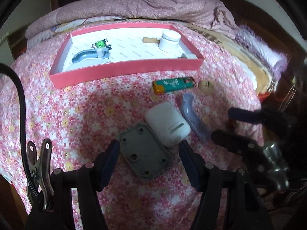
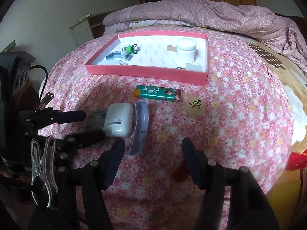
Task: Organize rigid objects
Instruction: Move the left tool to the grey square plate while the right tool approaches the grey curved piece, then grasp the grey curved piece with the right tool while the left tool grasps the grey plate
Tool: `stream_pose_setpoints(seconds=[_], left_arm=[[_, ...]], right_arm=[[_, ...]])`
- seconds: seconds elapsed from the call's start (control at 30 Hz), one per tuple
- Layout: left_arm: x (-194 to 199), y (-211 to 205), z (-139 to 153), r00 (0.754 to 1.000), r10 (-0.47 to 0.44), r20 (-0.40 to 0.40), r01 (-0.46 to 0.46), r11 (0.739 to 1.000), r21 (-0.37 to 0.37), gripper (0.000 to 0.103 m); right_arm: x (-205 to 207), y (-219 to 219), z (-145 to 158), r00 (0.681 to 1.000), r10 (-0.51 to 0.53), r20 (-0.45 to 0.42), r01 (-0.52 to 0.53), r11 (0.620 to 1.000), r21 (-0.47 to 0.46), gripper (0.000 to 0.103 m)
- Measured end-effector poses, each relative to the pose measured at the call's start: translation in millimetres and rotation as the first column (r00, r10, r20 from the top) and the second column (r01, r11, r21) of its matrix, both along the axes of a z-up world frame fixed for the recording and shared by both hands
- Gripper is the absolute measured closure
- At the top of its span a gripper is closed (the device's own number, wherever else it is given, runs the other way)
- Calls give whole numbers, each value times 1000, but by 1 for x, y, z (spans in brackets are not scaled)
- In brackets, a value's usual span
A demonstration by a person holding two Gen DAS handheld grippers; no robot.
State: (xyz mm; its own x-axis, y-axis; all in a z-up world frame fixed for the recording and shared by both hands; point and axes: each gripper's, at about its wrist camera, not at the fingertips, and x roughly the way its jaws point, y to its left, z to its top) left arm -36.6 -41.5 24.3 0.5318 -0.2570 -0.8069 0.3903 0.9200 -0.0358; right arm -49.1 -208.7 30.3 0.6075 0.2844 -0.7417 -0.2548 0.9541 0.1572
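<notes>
A grey plate with holes (image 1: 145, 153) lies on the flowered bedspread between the open fingers of my left gripper (image 1: 148, 149). A white earbud case (image 1: 167, 124) touches its far edge. A curved purple piece (image 1: 191, 117), a green lighter (image 1: 173, 85) and a round wooden token (image 1: 206, 88) lie beyond. My right gripper (image 2: 153, 149) is open and empty, just right of the purple piece (image 2: 140, 126). The lighter (image 2: 159, 94), token (image 2: 194, 106), case (image 2: 119, 119) and plate (image 2: 95, 119) show there too.
A red tray (image 1: 122, 71) at the back holds a white jar (image 1: 169, 39), a green toy (image 1: 99, 45) and a blue curved piece (image 1: 84, 55). A pink quilt (image 1: 145, 5) is bunched behind. The bed's edge runs along the right (image 2: 284, 99).
</notes>
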Motion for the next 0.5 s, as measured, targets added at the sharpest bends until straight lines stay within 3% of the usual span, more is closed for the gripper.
stream_pose_setpoints(seconds=[0.23, 0.5], left_arm=[[-6, -8, -13, 997, -5, 73, -3, 993, 118, 36], [3, 33, -16, 986, 152, 73, -157, 985, 71, 36]], right_arm=[[0, 1, -7, 1000, 7, -14, -7, 1000, 17, 41], [2, 5, -16, 1000, 12, -23, -11, 1000, 17, 41]])
